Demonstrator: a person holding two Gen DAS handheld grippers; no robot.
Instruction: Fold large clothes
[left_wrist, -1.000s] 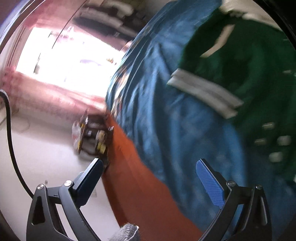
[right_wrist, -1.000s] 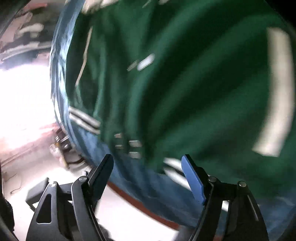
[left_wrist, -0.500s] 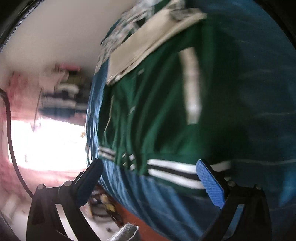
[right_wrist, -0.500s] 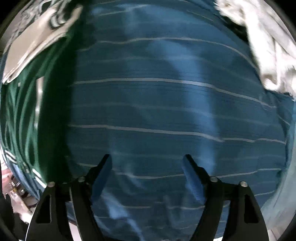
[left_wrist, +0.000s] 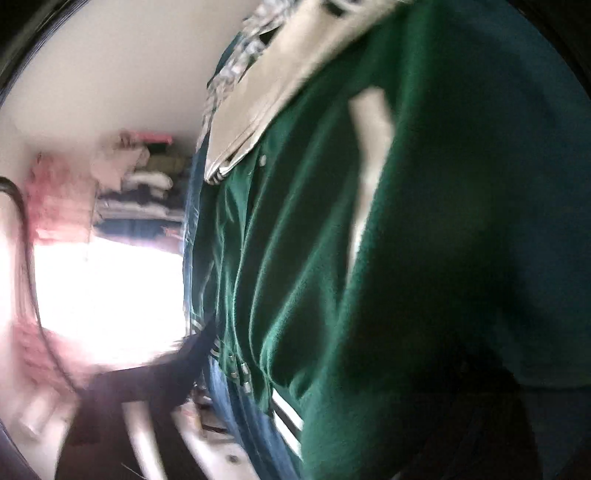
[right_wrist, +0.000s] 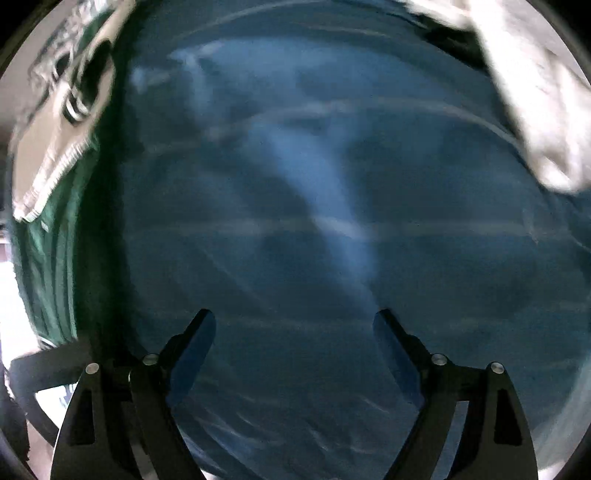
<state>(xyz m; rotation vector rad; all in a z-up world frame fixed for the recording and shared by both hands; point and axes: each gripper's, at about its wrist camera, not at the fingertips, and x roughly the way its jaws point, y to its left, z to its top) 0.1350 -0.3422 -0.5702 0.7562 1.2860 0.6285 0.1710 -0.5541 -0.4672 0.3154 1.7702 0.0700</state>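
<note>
Up close, green jacket left of the right gripper's apart, empty jaws; left jaws' state unclear.

The right black plastic two-finger gripper has blue-faced pads, triangular cut-outs in its finger arms, and silver round-headed screws at the pivots.

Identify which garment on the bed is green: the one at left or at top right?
The green jacket at left; the cloth at top right is pale grey.
</note>
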